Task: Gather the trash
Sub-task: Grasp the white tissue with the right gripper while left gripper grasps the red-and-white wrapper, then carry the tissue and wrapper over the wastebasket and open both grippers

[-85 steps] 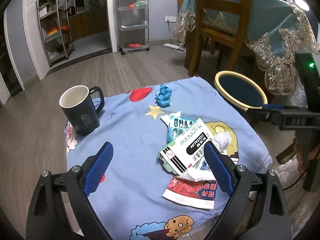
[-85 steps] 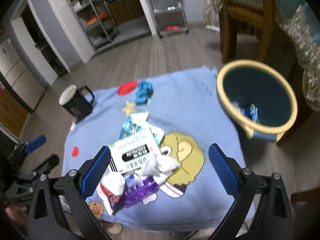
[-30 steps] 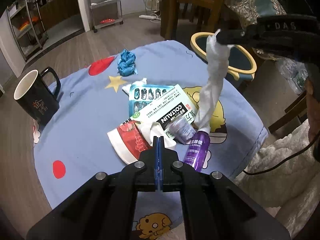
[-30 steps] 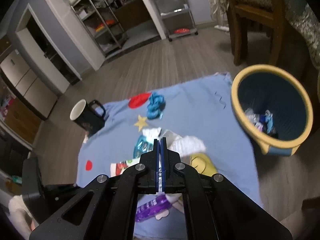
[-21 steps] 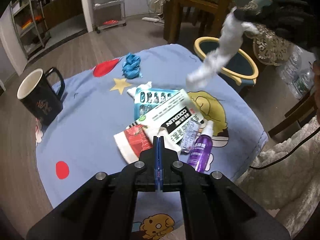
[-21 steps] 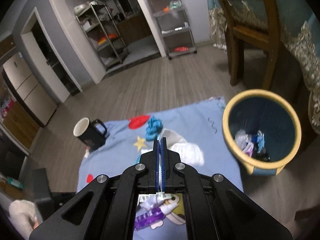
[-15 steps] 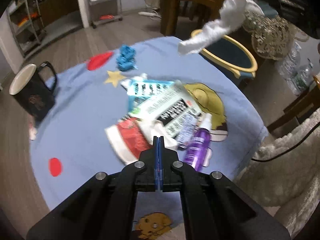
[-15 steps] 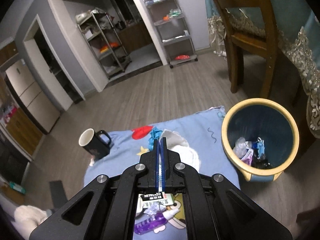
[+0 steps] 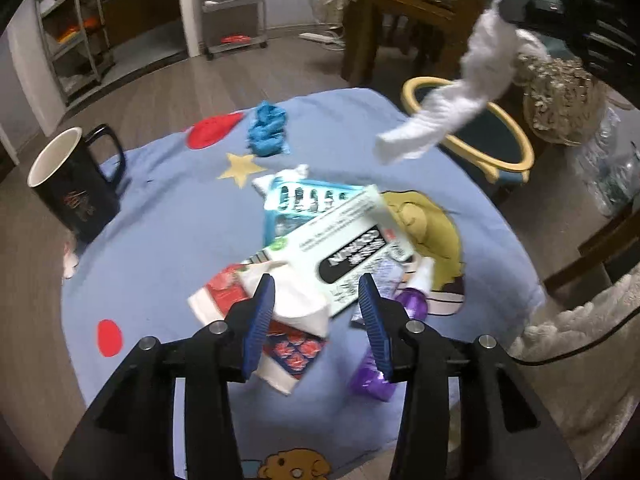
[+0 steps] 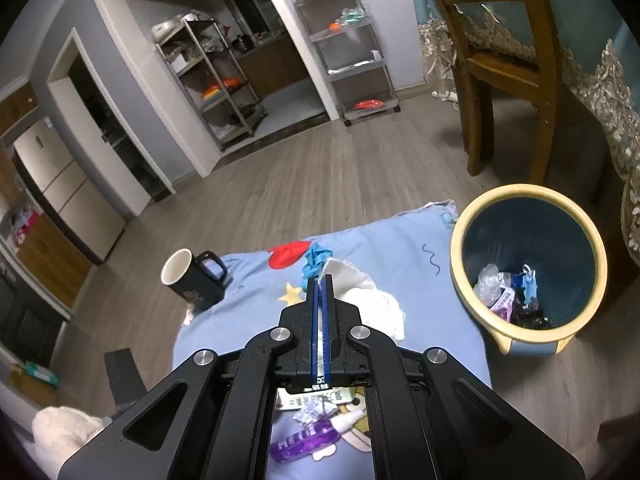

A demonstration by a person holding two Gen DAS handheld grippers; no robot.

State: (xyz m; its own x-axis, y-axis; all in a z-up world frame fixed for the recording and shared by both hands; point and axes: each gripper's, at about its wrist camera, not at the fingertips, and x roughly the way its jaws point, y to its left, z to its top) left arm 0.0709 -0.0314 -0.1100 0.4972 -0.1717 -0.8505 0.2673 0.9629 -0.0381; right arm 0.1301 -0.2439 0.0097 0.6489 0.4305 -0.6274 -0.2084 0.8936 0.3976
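Right tool (image 10: 319,280) is pressed together on a white tissue (image 9: 452,108), which hangs in the air beside the bin (image 10: 528,272), above the surface's (image 9: 168,216) edge. Left tool (image 9: 316,292) has just been opening; jaws spread, nothing between them, hovering over the litter pile: box (image 9: 340,248), red wrapper (image 9: 224,288), purple bottle (image 9: 400,312). Blue wad (image 9: 267,128) and mug (image 9: 72,188) lie farther from the bin.

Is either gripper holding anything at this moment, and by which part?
The right gripper is shut on the white tissue, pinching its top end so the rest trails free. The left gripper holds nothing; its jaws have just been opening.
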